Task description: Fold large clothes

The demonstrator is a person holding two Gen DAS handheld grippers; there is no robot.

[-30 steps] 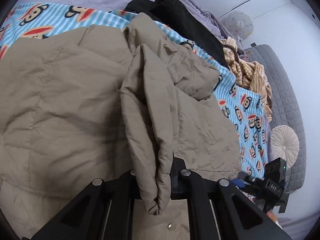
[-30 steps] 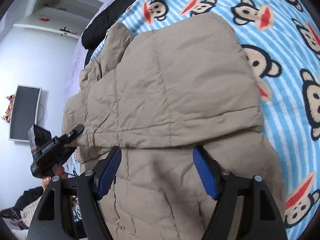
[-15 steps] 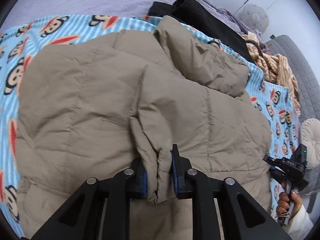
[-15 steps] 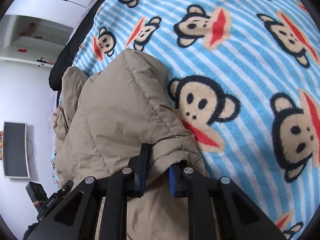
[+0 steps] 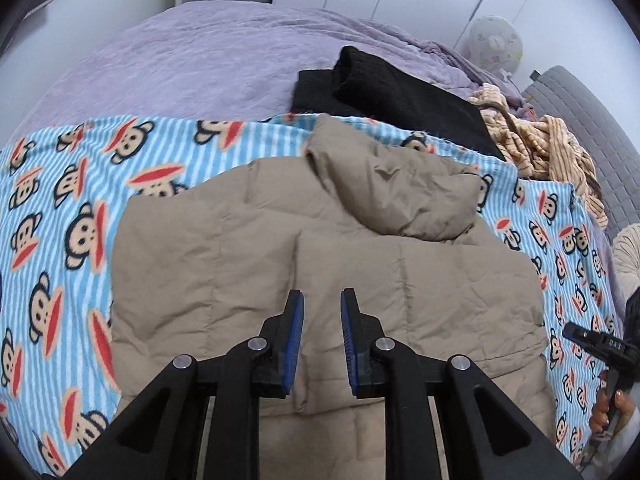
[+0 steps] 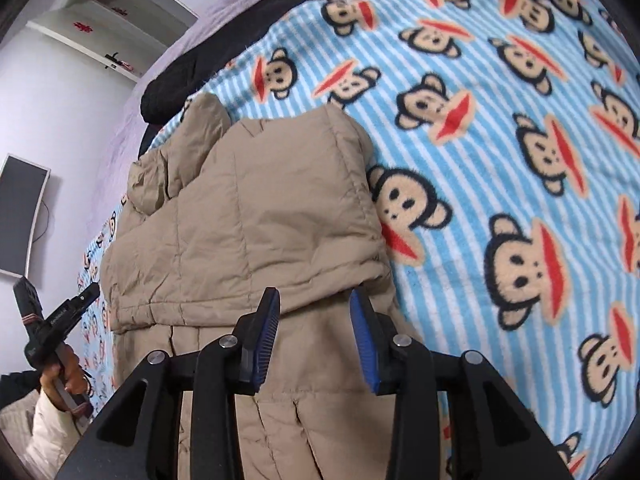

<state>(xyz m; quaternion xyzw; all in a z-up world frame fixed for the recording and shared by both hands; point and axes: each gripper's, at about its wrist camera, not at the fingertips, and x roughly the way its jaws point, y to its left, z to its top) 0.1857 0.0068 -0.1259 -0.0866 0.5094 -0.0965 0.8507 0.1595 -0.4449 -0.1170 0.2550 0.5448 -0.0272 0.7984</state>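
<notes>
A tan quilted hooded jacket (image 5: pixel 320 248) lies on a blue striped monkey-print blanket (image 5: pixel 60 220), its sleeves folded in over the body and the hood (image 5: pixel 400 184) at the far end. My left gripper (image 5: pixel 322 300) is open and empty just above the folded sleeve. In the right wrist view the jacket (image 6: pixel 248 220) fills the left centre, with a folded sleeve edge across it. My right gripper (image 6: pixel 314 298) is open and empty over that fold's lower edge.
A black garment (image 5: pixel 392 96) and a striped beige garment (image 5: pixel 540 140) lie at the blanket's far right. A purple bedspread (image 5: pixel 180 56) lies beyond. A grey quilted seat (image 5: pixel 592 120) stands right. The monkey blanket (image 6: pixel 500 160) spreads right of the jacket.
Both grippers have let go of the sleeve folds they pinched half a second ago and opened. The sleeves now lie flat on the jacket, and both grippers have drawn back.
</notes>
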